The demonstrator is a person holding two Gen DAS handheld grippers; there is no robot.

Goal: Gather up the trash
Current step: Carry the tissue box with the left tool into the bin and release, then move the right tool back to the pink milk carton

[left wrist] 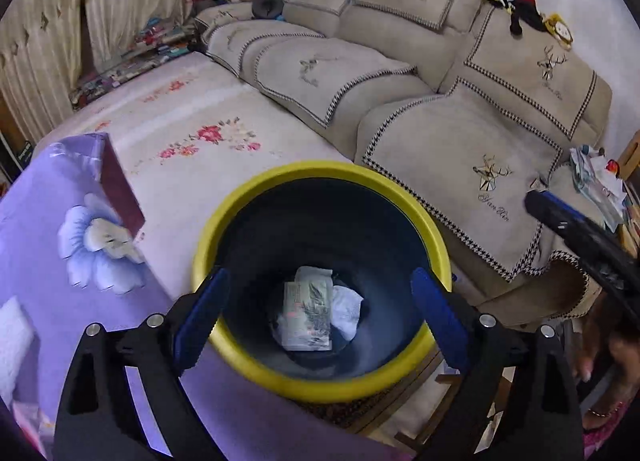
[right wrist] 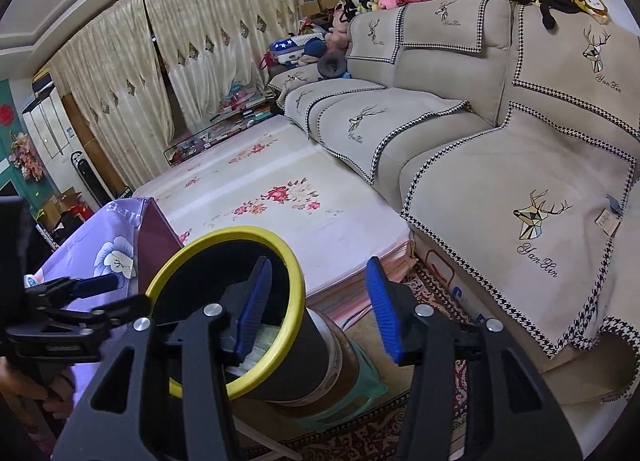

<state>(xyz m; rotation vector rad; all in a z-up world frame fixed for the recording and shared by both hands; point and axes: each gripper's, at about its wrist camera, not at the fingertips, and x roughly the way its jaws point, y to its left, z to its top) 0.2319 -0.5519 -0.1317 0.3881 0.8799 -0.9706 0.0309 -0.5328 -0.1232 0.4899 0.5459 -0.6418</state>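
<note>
One purple cloth (left wrist: 60, 221), one yellow-rimmed bin (left wrist: 320, 385) with two pieces of trash (left wrist: 308, 313) at its bottom, left gripper (left wrist: 320, 301) spread wide above, nothing between fingers, right gripper (right wrist: 316, 309) half spread, empty, one sofa (left wrist: 460, 149).

Bin (left wrist: 320, 385): yellow rim, dark blue-black inside. Paper (left wrist: 307, 309) in it: white, pale green print. Sofa (left wrist: 400, 21): beige. Sofa covers (left wrist: 460, 149): beige, black-and-white houndstooth border, deer-head motif. Mat (left wrist: 208, 109): pale pink, red flower sprays. Cloth (left wrist: 60, 241): lilac, white-blue flower. Curtains (right wrist: 120, 81): cream, diamond motifs. Finger pads (right wrist: 380, 309): blue.
</note>
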